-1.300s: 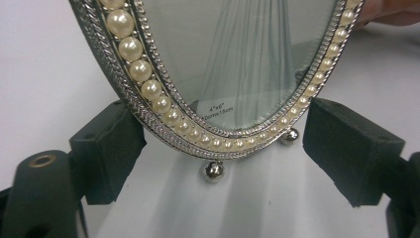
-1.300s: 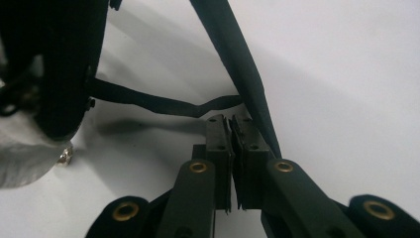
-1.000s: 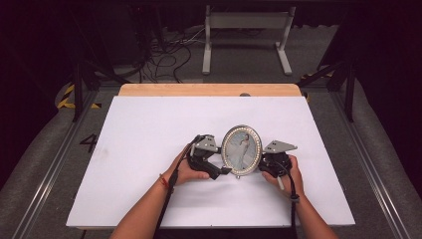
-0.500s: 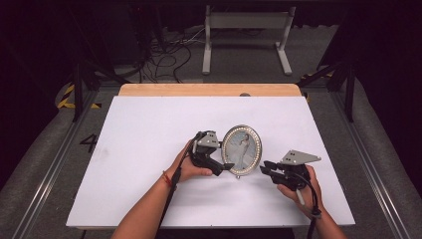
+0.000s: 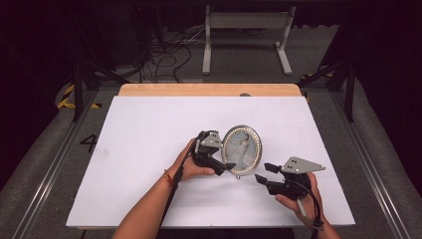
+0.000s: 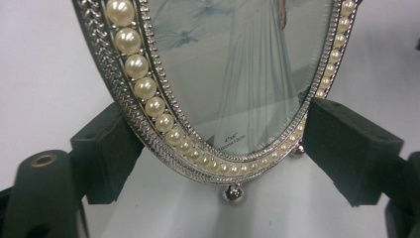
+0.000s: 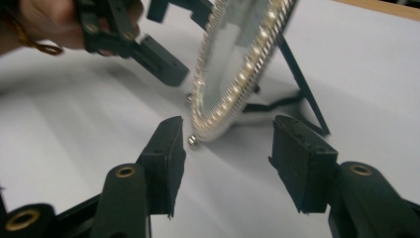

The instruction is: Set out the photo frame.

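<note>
High view: oval silver picture frame with a pearl-bead rim [image 5: 242, 151] stands upright on the white table top [image 5: 149, 149], just right of centre. Its long axis runs vertical and its glass face looks toward the person at 6 o'clock. Left gripper [image 5: 225, 167] sits at the frame's 8 o'clock, its jaws on either side of the lower rim. Right gripper [image 5: 263, 173] is at the frame's 4 o'clock, well clear of it.

Left gripper view adds detail: the two black pads [image 6: 106, 151] sit against the frame's lower edge, one on each side, clamped on it; small ball feet [image 6: 233, 193] show under the rim, and a pale printed figure sits behind the glass.

Right gripper view shows the frame edge-on, with a thin black easel strut [image 7: 302, 89] propping it from behind. This gripper's jaws stand apart with nothing between them, and have just been opening.
</note>
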Demonstrator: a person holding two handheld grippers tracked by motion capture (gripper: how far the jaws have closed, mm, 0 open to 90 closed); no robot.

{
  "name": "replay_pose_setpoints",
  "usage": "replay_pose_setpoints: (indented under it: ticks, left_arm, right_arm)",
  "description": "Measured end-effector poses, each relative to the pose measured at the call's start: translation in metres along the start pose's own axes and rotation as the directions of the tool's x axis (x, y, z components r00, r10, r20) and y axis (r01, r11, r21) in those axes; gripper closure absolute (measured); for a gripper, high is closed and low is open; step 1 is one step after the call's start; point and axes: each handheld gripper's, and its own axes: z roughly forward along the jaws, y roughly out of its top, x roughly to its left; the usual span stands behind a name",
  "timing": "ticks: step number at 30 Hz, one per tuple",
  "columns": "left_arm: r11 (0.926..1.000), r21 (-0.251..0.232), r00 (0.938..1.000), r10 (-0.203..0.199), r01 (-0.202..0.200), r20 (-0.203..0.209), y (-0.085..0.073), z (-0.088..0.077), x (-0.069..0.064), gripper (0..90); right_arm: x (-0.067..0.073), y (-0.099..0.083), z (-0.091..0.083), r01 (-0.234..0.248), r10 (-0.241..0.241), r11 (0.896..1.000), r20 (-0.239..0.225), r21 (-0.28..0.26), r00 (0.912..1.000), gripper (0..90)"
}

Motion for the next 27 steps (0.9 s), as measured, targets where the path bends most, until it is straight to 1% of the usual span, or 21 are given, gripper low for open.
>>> replay_pose_setpoints:
  ticks: [1,2,3,4,6,8,9,10,11,13,15,17,18,20,21,22,23,25,27]
  left_arm:
    - [1.0000,-0.002,1.0000,-0.002,0.002,-0.001,0.000,-0.001,0.000,20.0]
    - [1.0000,-0.001,1.0000,-0.004,0.004,-0.002,-0.001,-0.001,0.001,21.2]
    - [0.9999,-0.005,1.0000,-0.009,0.009,-0.003,-0.001,-0.002,0.001,23.1]
    - [0.9999,-0.005,0.9999,-0.012,0.012,-0.004,-0.001,-0.002,0.001,24.0]
    - [0.9999,0.008,0.9999,-0.010,0.010,-0.011,-0.001,-0.003,0.001,26.3]
    - [0.9998,0.006,0.9997,-0.020,0.020,-0.014,-0.002,-0.004,0.001,28.8]
    - [0.9997,0.014,0.9997,-0.020,0.020,-0.017,-0.002,-0.005,0.002,30.4]
    - [0.9998,0.013,0.9997,-0.018,0.018,-0.016,-0.002,-0.006,0.002,31.9]
    - [0.9998,0.011,0.9997,-0.016,0.016,-0.018,-0.002,-0.007,0.001,33.5]
    - [0.9999,0.012,0.9998,-0.011,0.011,-0.017,-0.002,-0.010,0.000,35.6]
    - [0.9999,0.005,0.9998,-0.011,0.011,-0.014,-0.003,-0.013,-0.001,37.9]
    - [0.9999,0.013,0.9999,-0.006,0.006,-0.012,-0.004,-0.016,-0.002,39.0]
    - [0.9998,0.019,0.9999,-0.005,0.005,-0.016,-0.005,-0.017,-0.002,39.0]
    - [0.9998,0.020,0.9999,-0.008,0.008,-0.008,-0.008,-0.020,-0.003,39.2]
    - [0.9997,0.022,0.9999,-0.009,0.010,-0.009,-0.009,-0.021,-0.004,39.6]
    - [0.9997,0.021,0.9999,-0.011,0.011,-0.009,-0.010,-0.022,-0.005,39.9]
    - [0.9998,0.022,0.9999,-0.005,0.006,-0.012,-0.010,-0.023,-0.005,40.2]
    - [0.9997,0.023,0.9999,-0.006,0.006,-0.011,-0.012,-0.024,-0.007,40.3]
    - [0.9996,0.013,0.9997,-0.024,0.024,0.000,-0.016,-0.027,-0.009,40.1]
  right_arm:
    - [0.001,0.002,0.000,0.002,-0.002,1.000,0.002,-0.012,1.0000,45.1]
    - [0.001,0.005,0.000,-0.004,0.003,1.000,-0.004,-0.029,1.0000,45.7]
    - [0.002,0.007,0.001,-0.003,0.003,0.999,-0.001,-0.032,1.0000,46.9]
    - [0.002,0.009,0.002,0.001,-0.001,0.999,0.012,-0.033,0.9999,47.1]
    - [0.003,0.011,0.005,-0.003,0.003,0.999,0.008,-0.042,1.0000,50.2]
    - [0.002,0.014,0.009,0.002,-0.001,0.999,0.014,-0.039,0.9999,54.3]
    - [0.002,0.015,0.011,-0.004,0.004,0.999,0.014,-0.039,0.9999,55.4]
    - [0.002,0.015,0.013,-0.006,0.007,0.999,0.025,-0.033,0.9997,57.1]
    - [0.002,0.016,0.014,-0.007,0.008,0.999,0.026,-0.032,0.9996,59.4]
    - [0.000,0.016,0.015,-0.023,0.025,0.999,0.041,-0.039,0.9989,63.6]
    - [-0.002,0.016,0.016,-0.033,0.035,0.999,0.055,-0.040,0.9979,66.1]
    - [-0.005,0.016,0.016,-0.039,0.043,0.998,0.063,-0.052,0.9971,67.4]
    - [-0.006,0.016,0.016,-0.042,0.045,0.997,0.054,-0.060,0.9975,68.9]
    - [-0.009,0.016,0.016,-0.035,0.038,0.997,0.057,-0.067,0.9976,72.4]
    - [-0.010,0.017,0.017,-0.032,0.035,0.997,0.045,-0.073,0.9984,75.1]
    - [-0.009,0.017,0.019,-0.036,0.039,0.997,0.041,-0.073,0.9984,75.5]
    - [-0.009,0.017,0.020,-0.031,0.034,0.997,0.049,-0.070,0.9982,75.7]
    - [-0.010,0.017,0.022,-0.043,0.047,0.996,0.044,-0.078,0.9979,76.2]
    - [-0.014,0.016,0.025,-0.072,0.075,0.993,0.022,-0.091,0.9970,76.3]
